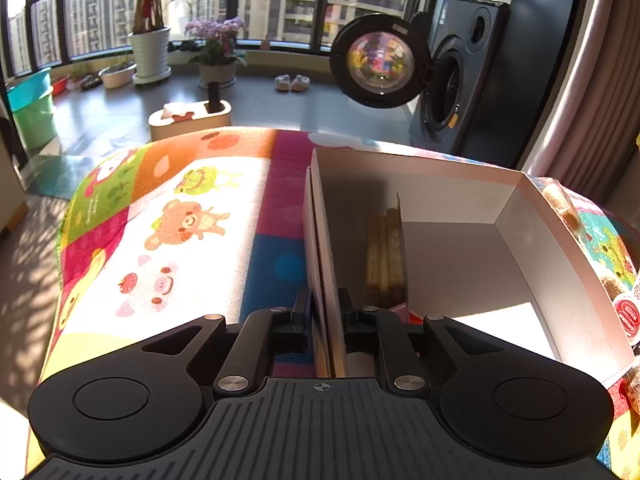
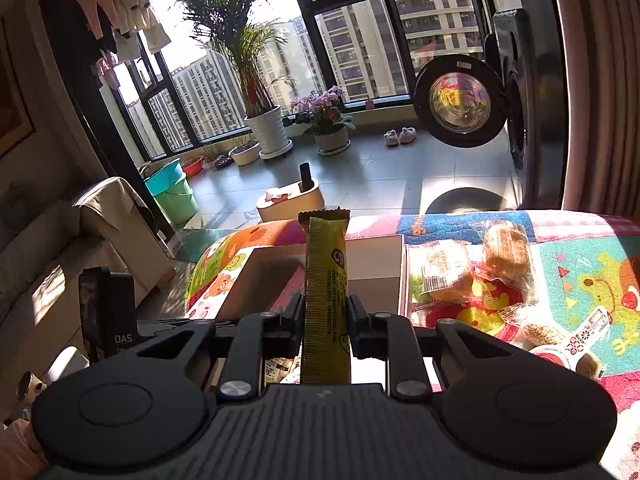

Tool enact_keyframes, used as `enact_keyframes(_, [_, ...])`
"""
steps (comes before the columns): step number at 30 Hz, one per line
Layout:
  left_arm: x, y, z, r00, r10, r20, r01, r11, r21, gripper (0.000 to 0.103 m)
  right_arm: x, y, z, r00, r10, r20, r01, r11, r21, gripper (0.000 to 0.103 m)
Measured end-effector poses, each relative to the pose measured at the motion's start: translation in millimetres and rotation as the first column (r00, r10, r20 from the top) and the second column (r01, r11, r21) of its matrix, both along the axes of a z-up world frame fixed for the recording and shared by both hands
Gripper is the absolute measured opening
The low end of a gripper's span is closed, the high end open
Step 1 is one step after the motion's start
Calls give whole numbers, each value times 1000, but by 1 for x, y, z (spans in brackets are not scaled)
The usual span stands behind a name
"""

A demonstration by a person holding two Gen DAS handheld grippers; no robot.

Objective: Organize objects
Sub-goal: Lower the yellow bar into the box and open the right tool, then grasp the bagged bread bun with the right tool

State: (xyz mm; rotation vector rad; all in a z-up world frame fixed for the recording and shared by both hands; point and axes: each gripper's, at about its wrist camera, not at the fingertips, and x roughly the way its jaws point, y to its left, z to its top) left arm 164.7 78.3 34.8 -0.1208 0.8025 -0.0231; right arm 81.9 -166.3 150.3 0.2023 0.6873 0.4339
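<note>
Gripping the left wall of the white box, the left tongs sit pressed onto the thin card, one finger outside and one inside. That box rests on a bench covered by a bright cartoon cloth. Inside, against a card divider, a few tan snack bars lie side by side; the larger compartment to the right looks bare. Card this thin will likely flex, so I judge the hold serves only to steady the box, not to lift it.

From the right wrist view, the right tongs pinch an olive-gold wrapped bar around its lower middle, held upright with its crimped top end above the box rim. It seems light and fairly stiff, though the foil is probably slick and the contents may crack under a hard squeeze; a mid-length hold across the flat faces looks sound. Beyond the box's right edge, clear-wrapped pastries and a red-and-white packet lie loose on the cloth, soft and crinkly, best taken by the body rather than the wrapper ends.
</note>
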Motion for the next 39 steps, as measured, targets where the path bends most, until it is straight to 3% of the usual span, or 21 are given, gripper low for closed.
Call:
enact_keyframes(7, [-1, 0, 0, 1000, 0, 2, 0, 1000, -8, 15, 30, 22, -23, 995, -15, -95, 17, 1000, 14, 22])
enact_keyframes(14, [-1, 1, 0, 1000, -2, 1, 2, 1000, -14, 15, 49, 43, -41, 992, -31, -125, 31, 1000, -6, 21])
enact_keyframes(22, [-3, 3, 0, 1000, -7, 1, 7, 1000, -25, 16, 43, 67, -53, 992, 58, -113, -79, 979, -188, 23])
enact_keyframes(26, [-4, 3, 0, 1000, -6, 4, 6, 1000, -31, 16, 37, 53, -60, 991, 31, -134, -55, 981, -184, 23])
enact_keyframes(28, [-4, 4, 0, 1000, -10, 4, 10, 999, -33, 17, 25, 39, -57, 996, 4, -94, -23, 980, -195, 23])
enact_keyframes(35, [-4, 3, -1, 1000, -4, 8, 4, 999, -34, 17, -7, -27, -45, 988, -152, 5, 149, 960, -236, 56])
enact_keyframes(39, [-3, 2, -2, 1000, -2, 3, 2, 1000, -28, 16, -16, -68, -56, 964, -266, -10, 253, 928, -275, 63])
